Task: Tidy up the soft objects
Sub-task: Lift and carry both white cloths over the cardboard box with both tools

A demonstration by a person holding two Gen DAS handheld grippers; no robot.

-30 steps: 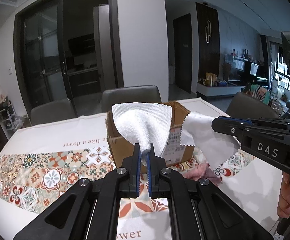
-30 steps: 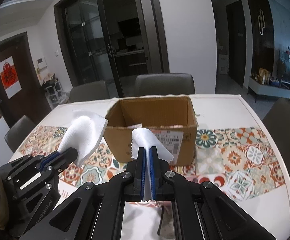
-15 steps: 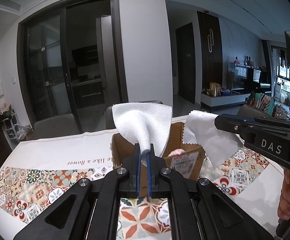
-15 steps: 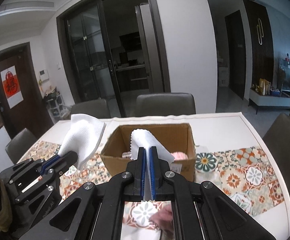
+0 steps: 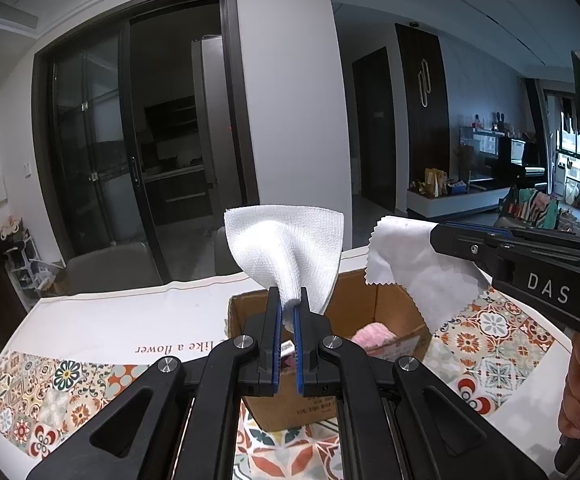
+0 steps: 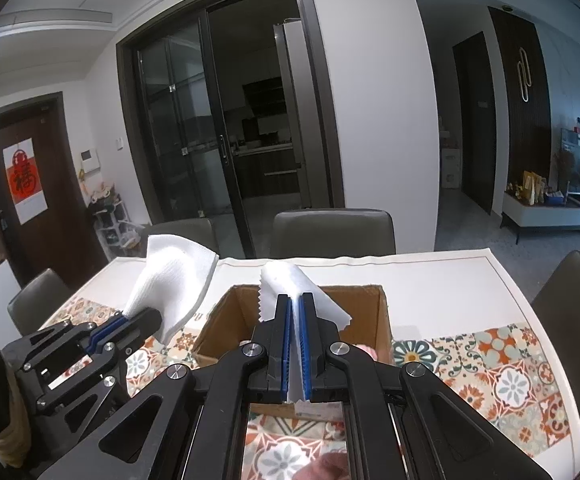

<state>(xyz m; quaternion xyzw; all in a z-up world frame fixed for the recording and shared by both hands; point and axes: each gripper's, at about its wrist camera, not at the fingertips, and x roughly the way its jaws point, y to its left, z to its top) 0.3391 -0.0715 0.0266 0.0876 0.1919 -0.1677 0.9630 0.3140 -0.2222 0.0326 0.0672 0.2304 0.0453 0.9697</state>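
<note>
Left tongs [image 5: 287, 304] clenched on a white woven cloth [image 5: 285, 248]; cloth bunched at the pinch and fanned upward above the tips. It hangs in the air over the near-left rim of the open cardboard box [image 5: 386, 300].

Right tongs [image 6: 296, 308] clenched on a thin white cloth with zigzag-cut edges [image 6: 285, 284]; a strip of it runs down between the blue pads. It is held above the box [image 6: 229, 312], near its middle. In the left view this cloth [image 5: 406, 248] hangs over the box's right side.

Something pink and fluffy [image 5: 374, 332] lies inside the box. Box stands on the tabletop, on a tile-patterned runner [image 6: 490, 364]. Another pink item [image 6: 326, 464] lies on the tabletop nearer the camera, blurred, not identifiable.
</note>
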